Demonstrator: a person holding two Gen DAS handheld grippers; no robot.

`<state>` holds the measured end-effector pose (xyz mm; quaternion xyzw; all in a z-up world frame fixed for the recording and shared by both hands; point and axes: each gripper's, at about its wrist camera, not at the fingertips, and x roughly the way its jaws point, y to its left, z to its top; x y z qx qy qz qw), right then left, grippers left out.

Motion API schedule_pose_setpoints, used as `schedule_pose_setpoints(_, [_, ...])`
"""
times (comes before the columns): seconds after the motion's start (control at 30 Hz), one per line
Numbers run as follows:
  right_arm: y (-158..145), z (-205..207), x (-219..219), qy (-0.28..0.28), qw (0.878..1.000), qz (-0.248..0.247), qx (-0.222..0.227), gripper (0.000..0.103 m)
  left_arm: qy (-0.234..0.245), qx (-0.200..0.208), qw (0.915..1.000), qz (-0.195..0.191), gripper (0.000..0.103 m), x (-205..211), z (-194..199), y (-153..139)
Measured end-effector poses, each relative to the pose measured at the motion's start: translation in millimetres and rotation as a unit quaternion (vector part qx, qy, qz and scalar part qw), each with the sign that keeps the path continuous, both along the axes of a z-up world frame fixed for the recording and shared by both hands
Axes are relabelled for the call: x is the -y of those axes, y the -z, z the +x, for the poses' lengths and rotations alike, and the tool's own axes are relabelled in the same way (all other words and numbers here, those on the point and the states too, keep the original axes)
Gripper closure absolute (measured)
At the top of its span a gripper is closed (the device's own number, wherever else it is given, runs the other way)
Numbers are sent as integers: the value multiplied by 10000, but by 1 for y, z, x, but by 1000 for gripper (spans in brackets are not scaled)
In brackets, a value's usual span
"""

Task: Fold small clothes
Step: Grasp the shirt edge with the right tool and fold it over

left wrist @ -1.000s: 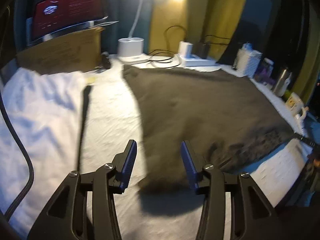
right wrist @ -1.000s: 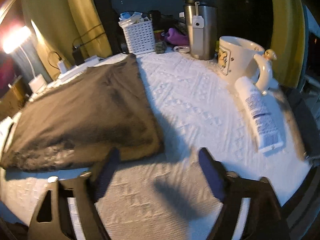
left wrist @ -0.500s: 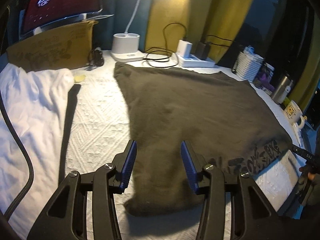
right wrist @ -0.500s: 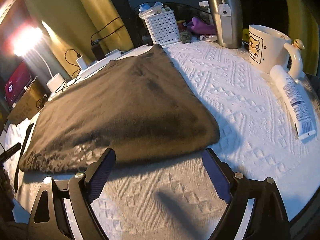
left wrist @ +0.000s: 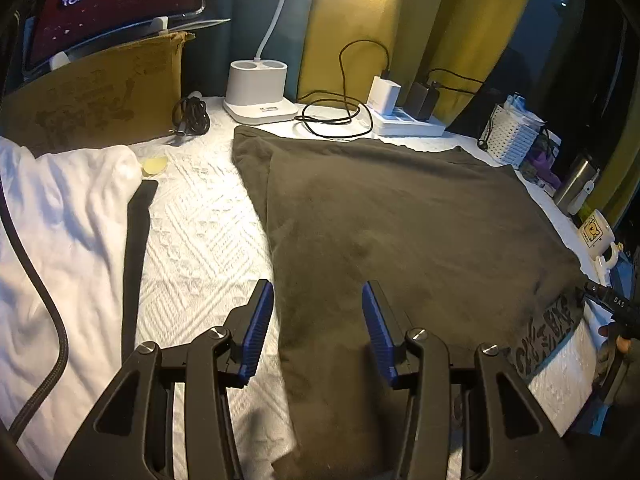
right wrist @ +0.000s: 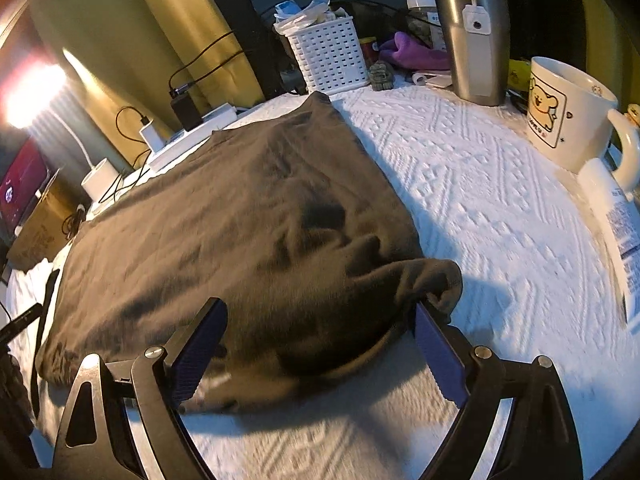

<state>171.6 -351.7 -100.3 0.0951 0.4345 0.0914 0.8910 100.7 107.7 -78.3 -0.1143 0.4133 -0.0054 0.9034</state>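
A rumpled white cloth [left wrist: 60, 240] lies at nine o'clock on the counter's white textured cover [left wrist: 200, 232], and the flat dark olive-brown fleece garment [left wrist: 400, 232] spreads from centre toward three o'clock. The left tool [left wrist: 318, 320] hovers released, half-spread over the garment's near-left edge. The right tool [right wrist: 320, 340], spread wide and released, straddles the garment's bunched near-right corner, a cream bear-printed mug [right wrist: 560, 112] at two o'clock.

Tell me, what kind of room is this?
Probably someone's bedroom or a home desk corner. A dark garment lies on a white textured cloth, with a cartoon mug, a power strip holding chargers, and a lamp base nearby.
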Motion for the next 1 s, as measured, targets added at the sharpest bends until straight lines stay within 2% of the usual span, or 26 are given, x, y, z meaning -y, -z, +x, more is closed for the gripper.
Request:
schedule_pose_setpoints(0.47, [0, 31, -20, -42, 9999, -37, -97, 10, 186, -102, 9997, 83, 57, 2, 25, 1])
schedule_pose_setpoints(0.83, [3, 56, -47, -277, 9996, 15, 84, 11, 172, -222, 9995, 164, 57, -2, 39, 4])
schedule_pose_setpoints(0.9, [3, 63, -52, -313, 9994, 52, 98, 19, 195, -257, 9993, 187, 57, 0, 39, 5])
schedule_pose_setpoints(0.97, [2, 69, -57, -323, 9994, 52, 121, 39, 191, -284, 9992, 211, 57, 2, 40, 5])
schedule_pose_setpoints(1.0, [3, 72, -58, -367, 9992, 88, 103, 44, 184, -301, 9991, 218, 57, 4, 40, 4])
